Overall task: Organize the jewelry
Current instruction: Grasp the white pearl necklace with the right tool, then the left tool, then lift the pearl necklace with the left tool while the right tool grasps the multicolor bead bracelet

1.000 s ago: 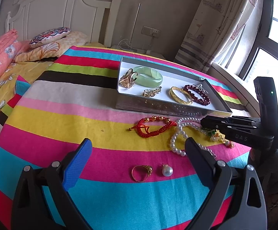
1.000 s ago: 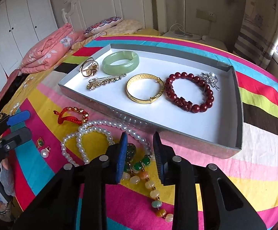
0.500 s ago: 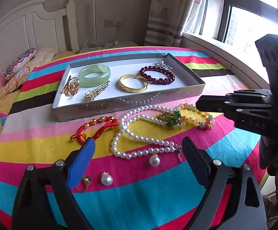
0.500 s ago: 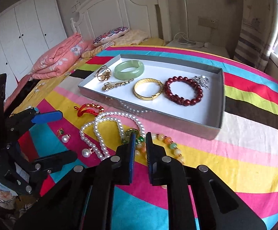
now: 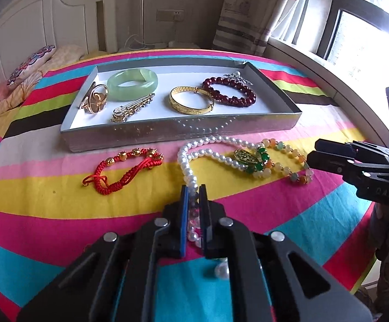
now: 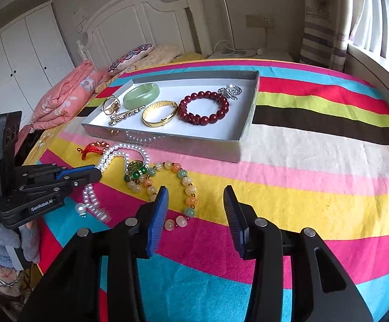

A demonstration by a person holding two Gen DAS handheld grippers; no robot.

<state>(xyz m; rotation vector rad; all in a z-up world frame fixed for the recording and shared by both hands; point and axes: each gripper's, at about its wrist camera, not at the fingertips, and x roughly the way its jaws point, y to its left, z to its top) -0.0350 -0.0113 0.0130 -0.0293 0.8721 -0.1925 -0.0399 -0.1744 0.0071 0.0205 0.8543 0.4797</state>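
My left gripper (image 5: 193, 191) is shut on a doubled strand of the white pearl necklace (image 5: 208, 153), which lies on the striped bedcover; it enters the right wrist view from the left (image 6: 97, 173). My right gripper (image 6: 195, 191) has its jaws opening above the coloured bead necklace (image 6: 186, 185), whose loop lies between the fingers untouched. It comes in from the right in the left wrist view (image 5: 314, 151). Behind them stands the silver tray (image 5: 181, 131), holding a green bangle (image 5: 132, 83), a gold bangle (image 5: 190, 103) and a dark red bracelet (image 5: 229, 92).
A red cord bracelet (image 5: 122, 171) lies left of the pearls, in front of the tray. The tray also holds a gold ring, a gold clip and a silver brooch. Pillows (image 6: 65, 99) and a white headboard lie behind; a window ledge (image 5: 342, 80) runs along the right.
My left gripper swung right over the pearls and went from wide open to shut on the strand. My right gripper drew back from the coloured beads and its jaws spread apart.
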